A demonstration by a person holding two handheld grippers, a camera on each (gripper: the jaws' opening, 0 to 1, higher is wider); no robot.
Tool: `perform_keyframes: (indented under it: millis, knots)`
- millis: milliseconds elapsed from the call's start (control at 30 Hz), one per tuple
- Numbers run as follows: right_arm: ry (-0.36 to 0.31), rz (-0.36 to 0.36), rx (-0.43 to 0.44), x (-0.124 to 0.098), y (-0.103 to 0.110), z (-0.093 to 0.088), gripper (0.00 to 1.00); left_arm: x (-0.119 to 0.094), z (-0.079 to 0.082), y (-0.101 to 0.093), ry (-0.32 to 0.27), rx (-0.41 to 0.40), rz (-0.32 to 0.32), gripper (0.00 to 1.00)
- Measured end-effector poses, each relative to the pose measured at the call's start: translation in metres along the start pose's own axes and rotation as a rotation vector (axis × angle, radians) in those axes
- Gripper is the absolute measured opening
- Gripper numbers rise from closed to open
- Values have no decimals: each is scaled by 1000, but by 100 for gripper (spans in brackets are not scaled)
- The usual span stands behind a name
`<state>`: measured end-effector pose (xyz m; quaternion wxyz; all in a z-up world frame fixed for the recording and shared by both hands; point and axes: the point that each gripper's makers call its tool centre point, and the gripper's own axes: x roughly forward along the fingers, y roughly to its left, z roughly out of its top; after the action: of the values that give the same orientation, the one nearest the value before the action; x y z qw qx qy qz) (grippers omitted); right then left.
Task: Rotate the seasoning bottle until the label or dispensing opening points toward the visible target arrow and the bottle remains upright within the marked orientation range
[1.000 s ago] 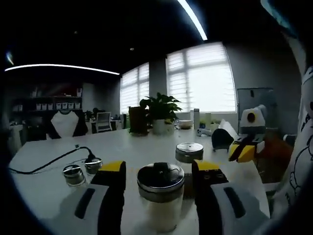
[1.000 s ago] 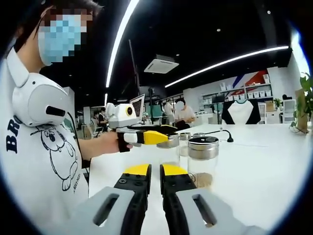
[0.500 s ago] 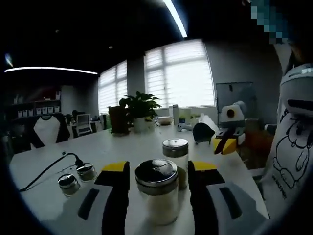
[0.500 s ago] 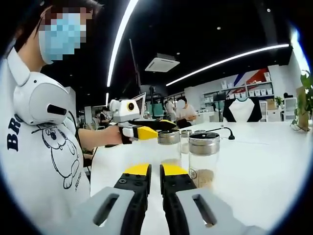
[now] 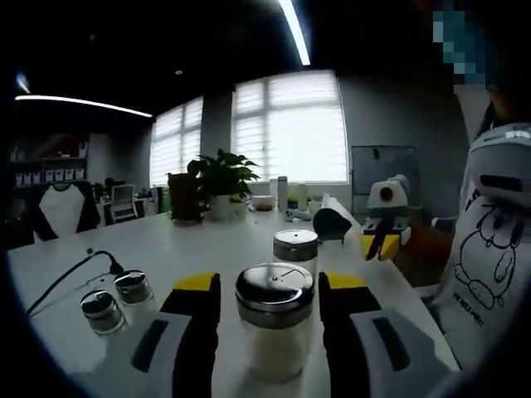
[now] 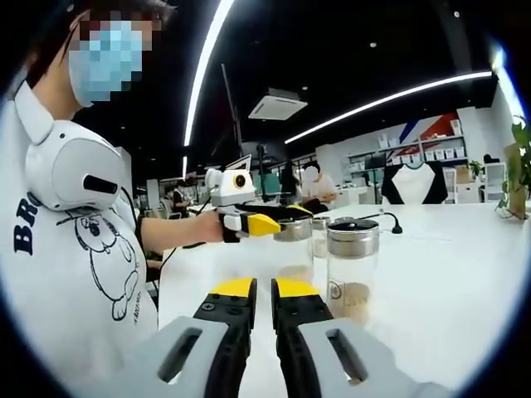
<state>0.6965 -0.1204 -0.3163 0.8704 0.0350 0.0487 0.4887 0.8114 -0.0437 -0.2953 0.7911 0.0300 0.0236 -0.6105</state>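
Note:
A seasoning bottle [image 5: 274, 340] with a silver lid and white contents stands upright between my left gripper's [image 5: 270, 292] yellow-tipped jaws, which are shut on its sides. In the right gripper view, the left gripper [image 6: 267, 225] holds that bottle [image 6: 292, 249] over the white table, just left of a second bottle [image 6: 352, 269] with brown contents. My right gripper [image 6: 263, 297] has its jaws shut with nothing between them, and it points at the second bottle from a short distance. No arrow mark is visible on the table.
The second silver-lidded bottle [image 5: 295, 249] stands just behind the held one. Two small shakers [image 5: 104, 310] and a black cable [image 5: 62, 282] lie at the left. A potted plant [image 5: 219, 181] stands far back. The right gripper [image 5: 383, 240] hovers at the right, by a person's white shirt [image 6: 75, 249].
The left gripper, with the bottle in it, has shifted right toward the second bottle while its view swung across the room. The right gripper has stayed put and shut.

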Motion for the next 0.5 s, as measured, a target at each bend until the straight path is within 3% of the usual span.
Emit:
perform_keyframes:
  millis: [167, 500]
  knots:
    - [-1, -9, 4, -1, -3, -1, 5, 2, 0, -4, 13, 10, -17, 41]
    - [-7, -17, 12, 0, -5, -4, 4, 4, -2, -6, 20, -1, 37, 41]
